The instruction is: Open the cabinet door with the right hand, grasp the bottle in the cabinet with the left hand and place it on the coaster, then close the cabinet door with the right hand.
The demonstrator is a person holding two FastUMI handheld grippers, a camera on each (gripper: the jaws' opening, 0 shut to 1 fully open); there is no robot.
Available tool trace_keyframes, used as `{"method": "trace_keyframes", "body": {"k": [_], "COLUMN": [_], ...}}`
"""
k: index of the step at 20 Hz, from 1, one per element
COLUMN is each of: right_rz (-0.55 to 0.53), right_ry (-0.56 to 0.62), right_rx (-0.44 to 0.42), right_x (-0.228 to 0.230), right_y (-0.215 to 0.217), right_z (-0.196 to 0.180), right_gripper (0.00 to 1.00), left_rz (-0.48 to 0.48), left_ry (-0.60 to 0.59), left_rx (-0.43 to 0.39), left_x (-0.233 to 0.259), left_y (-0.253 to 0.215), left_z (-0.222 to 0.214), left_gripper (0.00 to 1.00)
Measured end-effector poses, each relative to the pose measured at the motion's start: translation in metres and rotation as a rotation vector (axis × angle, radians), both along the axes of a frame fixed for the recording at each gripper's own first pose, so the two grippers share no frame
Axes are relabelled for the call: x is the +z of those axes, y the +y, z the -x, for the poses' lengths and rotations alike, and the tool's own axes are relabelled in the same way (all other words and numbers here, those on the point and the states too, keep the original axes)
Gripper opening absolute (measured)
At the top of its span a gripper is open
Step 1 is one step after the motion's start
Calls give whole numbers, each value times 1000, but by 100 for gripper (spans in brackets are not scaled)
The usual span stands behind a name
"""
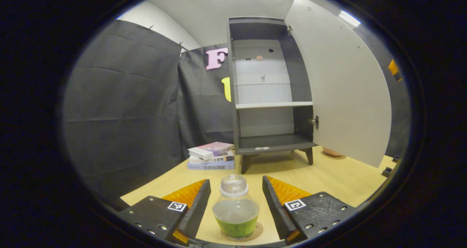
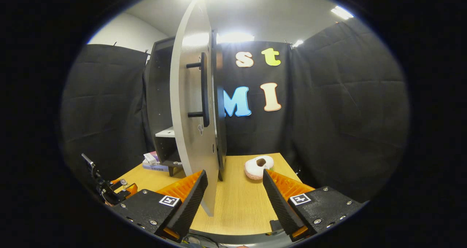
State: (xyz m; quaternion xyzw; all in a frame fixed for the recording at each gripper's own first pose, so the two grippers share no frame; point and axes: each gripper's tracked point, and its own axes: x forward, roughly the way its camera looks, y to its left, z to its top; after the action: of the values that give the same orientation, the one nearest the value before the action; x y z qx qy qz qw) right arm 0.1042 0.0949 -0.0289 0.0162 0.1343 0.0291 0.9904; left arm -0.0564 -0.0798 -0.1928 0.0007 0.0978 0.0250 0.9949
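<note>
At the bottom centre of the left gripper view, the bottle (image 1: 235, 208) stands on the coaster (image 1: 258, 229) between the spread left tool (image 1: 236, 193), untouched. Placement looks done; closing remains. The right gripper view adds the right tool (image 2: 235, 189), spread beside the open cabinet door (image 2: 189, 131), with its handle (image 2: 203, 89) higher up.

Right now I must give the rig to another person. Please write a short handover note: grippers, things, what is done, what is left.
Left gripper: open, its fingers on either side of the bottle without touching it.
Right gripper: open, holds nothing, near the lower edge of the cabinet door.
The bottle stands upright on the coaster on the table. The cabinet is open.
Done: door opened, bottle set on the coaster.
Left: draw the left gripper back, then close the door with the right gripper, probably by its handle.
</note>
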Motion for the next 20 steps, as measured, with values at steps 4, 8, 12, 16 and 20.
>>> {"method": "trace_keyframes", "body": {"k": [4, 8, 12, 16, 20], "right_rz": [-28, -65, -27, 4, 48], "right_ry": [-48, -94, -167, -196, -188], "right_rx": [-17, -53, -111, -177, -229], "right_x": [16, 40, 71, 89, 92], "right_y": [-12, -24, -33, -27, -17], "right_z": [-11, -29, -50, -74, -88], "right_gripper": [94, 93, 94, 90, 91], "left_rz": [-7, 9, -3, -18, -19], "left_ry": [-32, -37, -62, -109, -124], "left_rx": [-18, 10, 21, 18, 21], "left_x": [44, 83, 122, 154, 163], "left_y": [-8, -3, 13, 35, 72], "left_z": [5, 16, 24, 22, 16], "left_gripper": [85, 81, 81, 81, 81]}}
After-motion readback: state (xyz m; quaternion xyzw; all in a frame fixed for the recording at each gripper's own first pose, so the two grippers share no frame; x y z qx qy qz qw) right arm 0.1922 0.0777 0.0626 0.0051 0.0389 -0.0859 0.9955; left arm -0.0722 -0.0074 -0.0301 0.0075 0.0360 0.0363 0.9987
